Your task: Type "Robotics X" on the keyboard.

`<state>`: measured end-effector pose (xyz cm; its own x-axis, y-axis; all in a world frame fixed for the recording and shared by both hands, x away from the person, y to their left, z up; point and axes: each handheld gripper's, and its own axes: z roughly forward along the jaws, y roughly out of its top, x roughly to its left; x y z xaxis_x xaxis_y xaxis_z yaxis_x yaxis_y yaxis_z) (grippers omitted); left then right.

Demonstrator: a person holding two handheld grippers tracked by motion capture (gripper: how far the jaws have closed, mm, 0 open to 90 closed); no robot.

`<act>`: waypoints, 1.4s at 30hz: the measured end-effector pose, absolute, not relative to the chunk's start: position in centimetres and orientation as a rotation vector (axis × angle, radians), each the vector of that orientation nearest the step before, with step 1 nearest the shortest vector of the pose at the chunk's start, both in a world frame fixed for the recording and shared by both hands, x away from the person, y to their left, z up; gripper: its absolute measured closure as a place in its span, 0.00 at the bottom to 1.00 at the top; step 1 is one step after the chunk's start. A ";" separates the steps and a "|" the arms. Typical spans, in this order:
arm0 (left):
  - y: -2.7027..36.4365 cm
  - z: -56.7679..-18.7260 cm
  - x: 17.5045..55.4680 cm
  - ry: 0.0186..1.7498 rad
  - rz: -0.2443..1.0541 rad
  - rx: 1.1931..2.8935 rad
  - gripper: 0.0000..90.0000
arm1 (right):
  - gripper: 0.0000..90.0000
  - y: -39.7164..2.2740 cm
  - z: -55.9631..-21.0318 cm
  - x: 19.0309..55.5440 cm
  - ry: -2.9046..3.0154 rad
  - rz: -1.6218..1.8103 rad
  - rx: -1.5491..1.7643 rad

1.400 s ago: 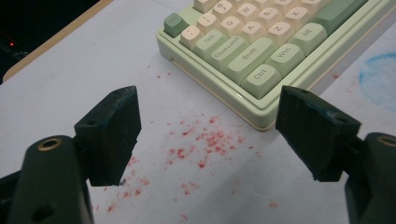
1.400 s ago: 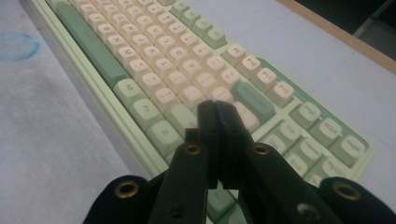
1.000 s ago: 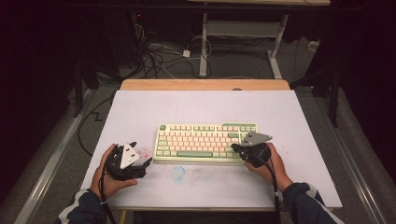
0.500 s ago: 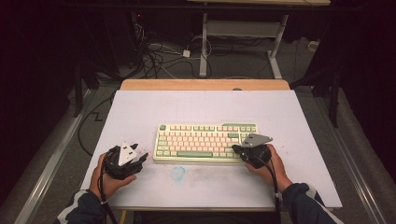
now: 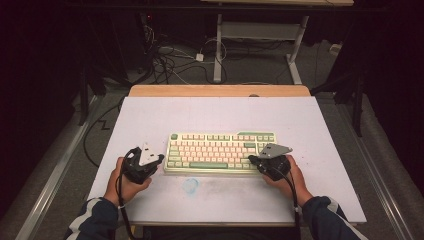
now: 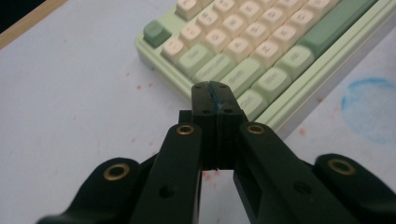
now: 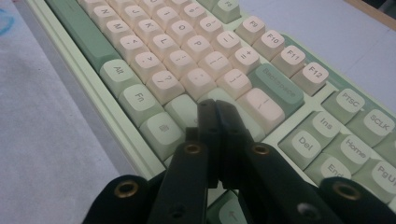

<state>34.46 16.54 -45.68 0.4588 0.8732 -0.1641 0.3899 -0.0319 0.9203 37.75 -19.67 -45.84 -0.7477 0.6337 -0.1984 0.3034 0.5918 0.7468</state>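
Flanking a pastel rounded-keycap keyboard (image 5: 221, 153), matte black left gripper (image 6: 215, 97), right gripper (image 7: 215, 112)

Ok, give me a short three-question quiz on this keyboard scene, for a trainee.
1. True or false: the left gripper is shut with nothing between its fingers.
2. Which end of the keyboard is the right gripper over? A) the Backspace end B) the Esc end C) neither, it is off the table
3. What colour is the round smudge on the table in front of the keyboard?

Key: 1 true, the left fingers have just closed on nothing. 2 A. 3 blue.
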 end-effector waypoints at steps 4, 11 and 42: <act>14.8 -45.2 35.2 1.083 0.525 1.653 0.97 | 1.00 -19.7 -45.9 37.7 2.373 0.994 0.748; 11.0 -44.2 37.3 1.019 0.475 1.693 0.97 | 1.00 -19.6 -45.9 37.7 2.374 0.993 0.749; 6.2 -46.2 41.0 1.014 0.455 1.817 0.97 | 1.00 -19.6 -45.9 37.7 2.372 0.993 0.749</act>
<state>40.98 6.16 -46.18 0.5834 0.8025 -0.1250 0.4407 -0.1836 0.8787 37.68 -19.64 -45.88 -0.7462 0.6351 -0.1996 0.3035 0.5913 0.7471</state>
